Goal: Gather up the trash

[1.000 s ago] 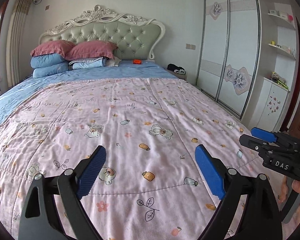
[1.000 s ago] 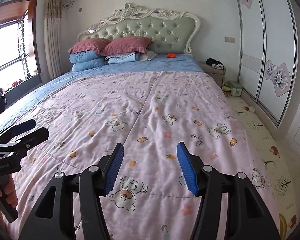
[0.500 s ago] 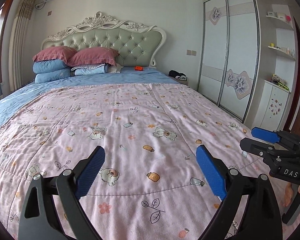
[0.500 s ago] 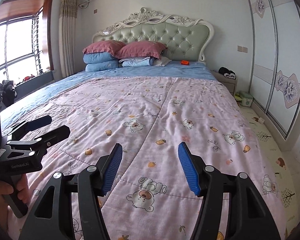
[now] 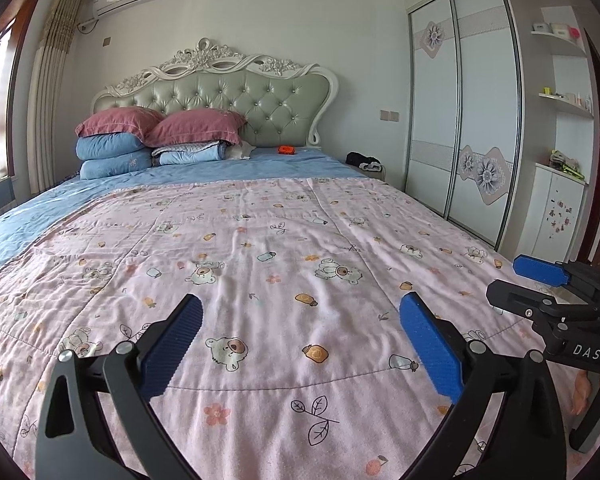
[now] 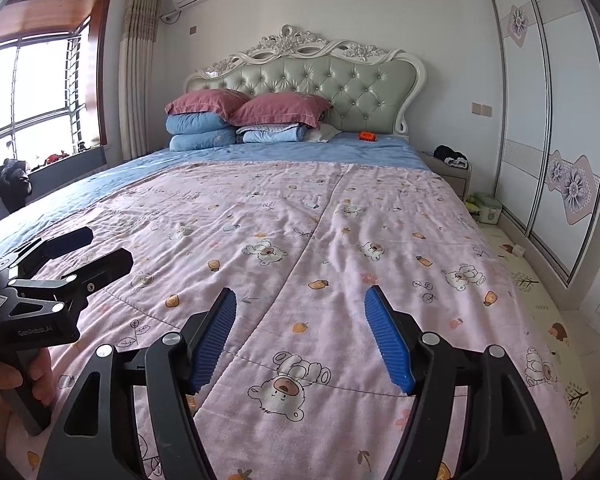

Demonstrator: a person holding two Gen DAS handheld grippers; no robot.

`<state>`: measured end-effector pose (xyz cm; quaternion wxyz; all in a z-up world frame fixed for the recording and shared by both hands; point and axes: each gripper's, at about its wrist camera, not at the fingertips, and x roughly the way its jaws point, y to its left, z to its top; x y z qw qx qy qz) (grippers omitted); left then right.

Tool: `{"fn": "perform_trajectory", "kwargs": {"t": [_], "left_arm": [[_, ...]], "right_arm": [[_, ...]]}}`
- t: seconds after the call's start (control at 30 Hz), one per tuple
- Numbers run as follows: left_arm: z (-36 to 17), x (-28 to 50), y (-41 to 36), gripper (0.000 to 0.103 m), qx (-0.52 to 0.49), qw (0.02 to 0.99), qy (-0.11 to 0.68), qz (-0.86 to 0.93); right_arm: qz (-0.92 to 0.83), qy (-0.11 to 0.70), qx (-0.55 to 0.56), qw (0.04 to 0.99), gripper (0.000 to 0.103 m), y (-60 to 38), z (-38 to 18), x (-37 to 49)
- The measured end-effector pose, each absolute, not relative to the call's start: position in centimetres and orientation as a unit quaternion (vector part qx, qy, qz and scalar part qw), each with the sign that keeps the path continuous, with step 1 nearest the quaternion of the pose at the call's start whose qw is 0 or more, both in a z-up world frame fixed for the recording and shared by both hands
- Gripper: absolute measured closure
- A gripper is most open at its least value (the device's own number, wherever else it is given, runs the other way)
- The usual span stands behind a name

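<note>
A small orange item (image 5: 286, 149) lies on the blue sheet near the headboard, also in the right wrist view as the orange item (image 6: 367, 135). Both grippers hover over the foot end of the bed's pink quilt (image 5: 260, 248), far from it. My left gripper (image 5: 300, 308) has its jaws spread wide and still opening, with only quilt between the blue pads. My right gripper (image 6: 301, 300) is opening too, and nothing sits between its pads. Each gripper shows at the edge of the other's view, held in a hand.
Pink and blue pillows (image 5: 140, 140) are stacked at the padded headboard (image 5: 236, 96). A sliding wardrobe (image 5: 460, 120) and shelves line the right wall. A nightstand with dark cloth (image 6: 452, 158), a pale box (image 6: 487, 208) and a patterned floor mat (image 6: 540, 300) lie right of the bed.
Both sets of jaws have spread wider. Both cameras have tipped upward a little, so the headboard and wall sit lower in the views.
</note>
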<state>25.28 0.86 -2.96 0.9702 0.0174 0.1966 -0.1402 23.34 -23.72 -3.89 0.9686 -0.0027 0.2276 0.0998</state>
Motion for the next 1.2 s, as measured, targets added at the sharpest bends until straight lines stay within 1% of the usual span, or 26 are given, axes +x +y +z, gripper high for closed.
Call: {"fn": "perform_trajectory", "kwargs": {"t": [0.03,0.2,0.27,0.33,0.47,0.77,1.2], "left_arm": [[-3.0,25.3,0.8,0.004,0.018,0.970,0.196,-0.140],[-3.2,25.4,0.5,0.004,0.027,0.970,0.200,-0.134],[-3.2,25.3,0.5,0.004,0.028,0.971,0.198,-0.135],[-3.2,25.2,0.7,0.004,0.025,0.971,0.196,-0.137],[-3.2,25.3,0.9,0.004,0.019,0.970,0.199,-0.137],[-3.0,25.2,1.1,0.004,0.017,0.971,0.194,-0.136],[-2.9,24.9,1.2,0.004,0.012,0.974,0.188,-0.124]], "right_arm": [[0.099,0.226,-0.004,0.969,0.030,-23.7,-3.9,23.3],[0.099,0.220,-0.022,0.970,0.026,-22.9,-4.1,23.0],[0.097,0.214,-0.027,0.972,0.021,-22.8,-4.1,22.8],[0.096,0.207,-0.032,0.973,0.013,-22.6,-4.0,22.5],[0.095,0.205,-0.032,0.974,0.010,-22.6,-4.0,22.4],[0.091,0.213,0.000,0.973,0.009,-24.0,-4.3,23.0],[0.077,0.214,-0.013,0.974,0.009,-23.6,-4.5,23.1]]}}
